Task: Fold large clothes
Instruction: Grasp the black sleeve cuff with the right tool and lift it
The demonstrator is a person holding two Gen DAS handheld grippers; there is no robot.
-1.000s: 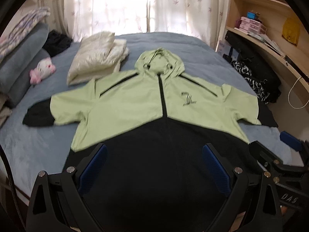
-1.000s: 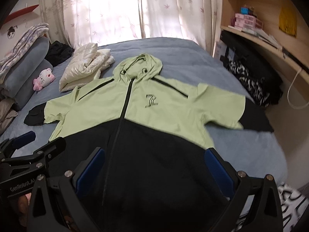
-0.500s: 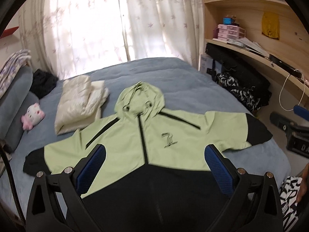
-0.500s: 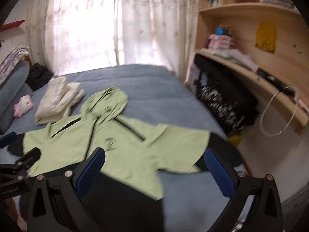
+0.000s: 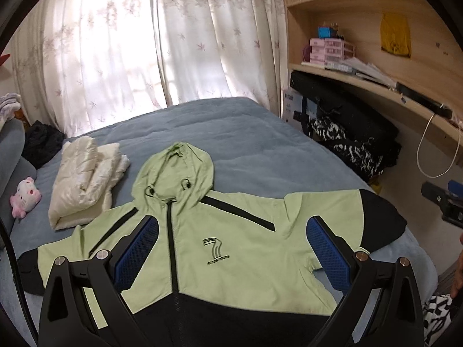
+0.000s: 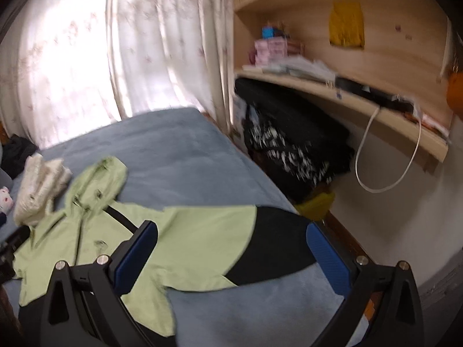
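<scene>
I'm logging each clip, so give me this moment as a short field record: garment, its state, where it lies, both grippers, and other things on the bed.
garment: green and black hooded jacket
state: spread flat, front up, zipped, sleeves out to the sides, not yet folded
surface: blue-grey bed
left gripper: open, holds nothing, above the jacket's chest
right gripper: open, holds nothing, over the sleeve nearest the shelves; view blurred
also on bed: folded cream jacket, pink plush toy
</scene>
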